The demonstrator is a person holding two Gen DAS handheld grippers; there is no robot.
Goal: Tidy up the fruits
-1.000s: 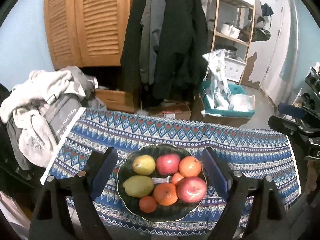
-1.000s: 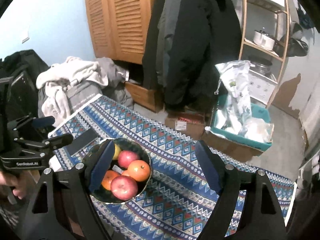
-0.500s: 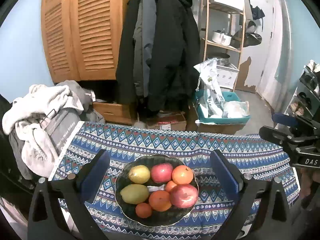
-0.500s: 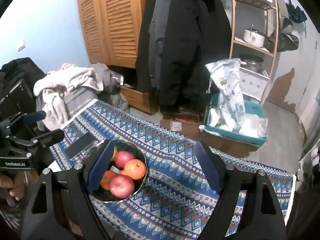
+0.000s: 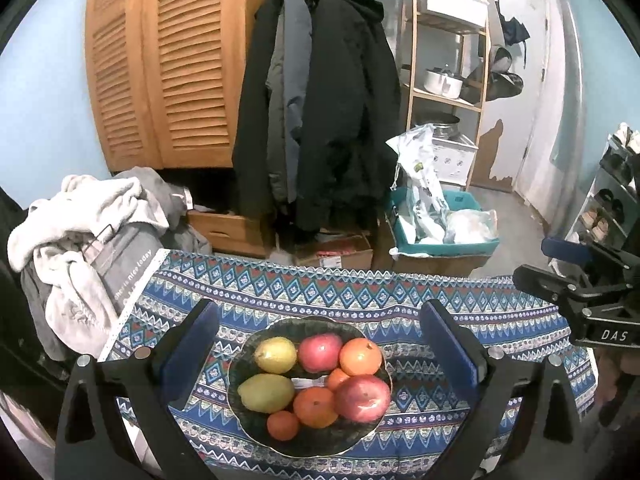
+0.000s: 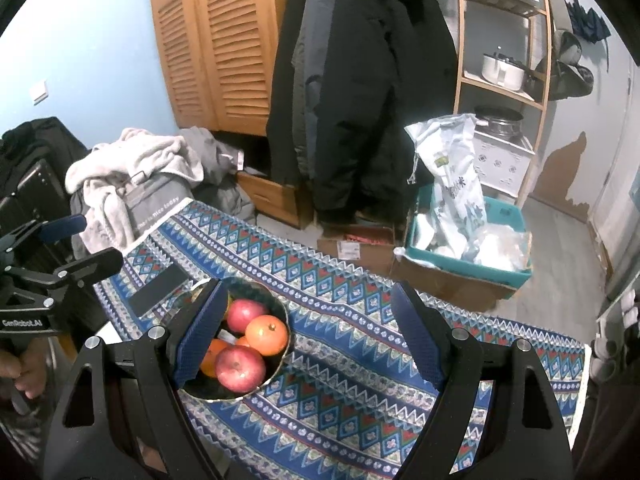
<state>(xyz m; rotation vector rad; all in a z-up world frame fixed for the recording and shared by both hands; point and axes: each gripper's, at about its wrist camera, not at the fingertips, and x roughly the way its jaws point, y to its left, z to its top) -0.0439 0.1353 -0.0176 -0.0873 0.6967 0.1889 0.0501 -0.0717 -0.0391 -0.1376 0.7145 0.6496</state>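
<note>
Two claws hang spread apart, gripping nothing: the left claw (image 5: 318, 350) frames a dark bowl (image 5: 362, 436) at the bench's (image 6: 360, 392) near edge, the right claw (image 6: 308, 334) beside it. In the bowl: two red apples (image 5: 362, 398), two yellow pears (image 5: 266, 392), several oranges (image 5: 360, 356), packed touching.

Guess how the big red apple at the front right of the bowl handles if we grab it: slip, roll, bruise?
The red apple looks smooth and glossy, so the pads may slip. It is round and lies against the orange, so lifting it probably shifts its neighbours. It is the biggest fruit in the bowl, yet likely fits the open left hand-held gripper.
</note>
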